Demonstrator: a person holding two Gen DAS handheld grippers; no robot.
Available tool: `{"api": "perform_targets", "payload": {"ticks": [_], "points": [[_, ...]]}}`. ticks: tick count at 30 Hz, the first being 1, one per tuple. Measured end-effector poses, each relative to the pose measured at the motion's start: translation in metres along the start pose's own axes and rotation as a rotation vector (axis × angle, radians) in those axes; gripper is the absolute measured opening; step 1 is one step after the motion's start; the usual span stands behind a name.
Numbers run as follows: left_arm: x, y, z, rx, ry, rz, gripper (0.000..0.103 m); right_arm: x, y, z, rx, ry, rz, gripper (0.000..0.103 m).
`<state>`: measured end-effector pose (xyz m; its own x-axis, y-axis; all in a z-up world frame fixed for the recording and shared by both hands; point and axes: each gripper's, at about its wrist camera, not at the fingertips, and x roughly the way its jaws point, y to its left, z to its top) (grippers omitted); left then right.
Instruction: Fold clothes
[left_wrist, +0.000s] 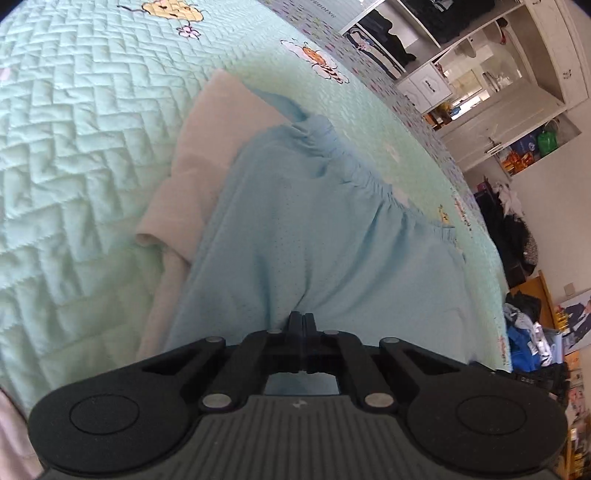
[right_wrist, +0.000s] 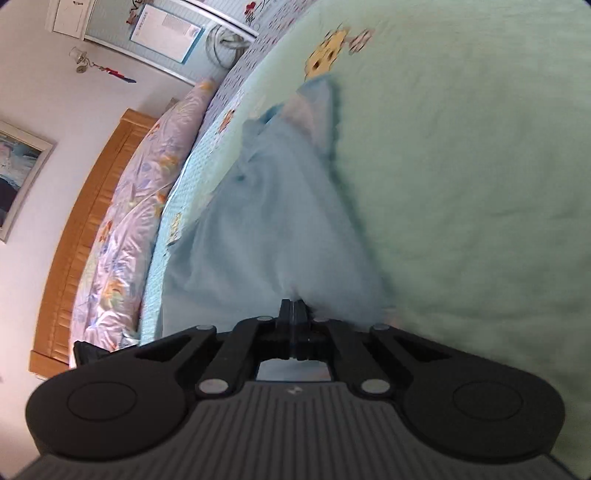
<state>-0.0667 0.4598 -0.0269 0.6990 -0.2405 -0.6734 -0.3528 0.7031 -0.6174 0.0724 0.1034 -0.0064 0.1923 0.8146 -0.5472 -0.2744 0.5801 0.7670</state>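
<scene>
Here, blue garment pinched between fingers.

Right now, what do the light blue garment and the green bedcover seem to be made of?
The light blue garment, pinched by both the left claw and the right claw, looks like thin, matte knit fabric: tiny pinholes dot it, and its gathered band suggests elastic. The green bedcover looks like padded, quilted cloth, probably cotton or a blend: stitched zigzag lines puff its surface, with a faint sheen.
</scene>
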Motion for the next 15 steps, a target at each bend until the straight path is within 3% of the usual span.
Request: {"api": "perform_targets", "payload": {"ticks": [1,3,5,8,10,11,13,15], "points": [[-0.003,-0.004,0.0,0.006,-0.007,0.012,0.004,-0.005,0.006,-0.001,-0.015,-0.007,-0.015,0.007],[-0.011,-0.015,0.0,0.016,-0.026,0.033,0.021,-0.01,0.026,-0.004,-0.047,-0.036,0.008,0.019],[-0.02,-0.036,-0.003,0.042,-0.068,0.026,0.053,-0.007,0.047,-0.008,-0.067,-0.055,0.108,0.031],[-0.02,-0.075,-0.011,0.071,-0.086,-0.095,0.061,0.034,0.076,-0.012,-0.074,0.008,0.28,0.038],[-0.004,-0.102,-0.016,0.096,-0.064,-0.166,0.066,0.066,0.091,-0.019,-0.081,0.068,0.331,0.038],[0.007,-0.113,-0.018,0.113,-0.053,-0.171,0.067,0.083,0.094,-0.022,-0.086,0.095,0.332,0.038],[0.037,-0.116,-0.023,0.111,0.004,-0.062,0.069,0.116,0.094,-0.029,-0.085,0.154,0.298,0.038],[0.038,-0.115,-0.023,0.089,0.005,-0.063,0.065,0.132,0.069,-0.036,-0.038,0.173,0.227,0.002]]}}
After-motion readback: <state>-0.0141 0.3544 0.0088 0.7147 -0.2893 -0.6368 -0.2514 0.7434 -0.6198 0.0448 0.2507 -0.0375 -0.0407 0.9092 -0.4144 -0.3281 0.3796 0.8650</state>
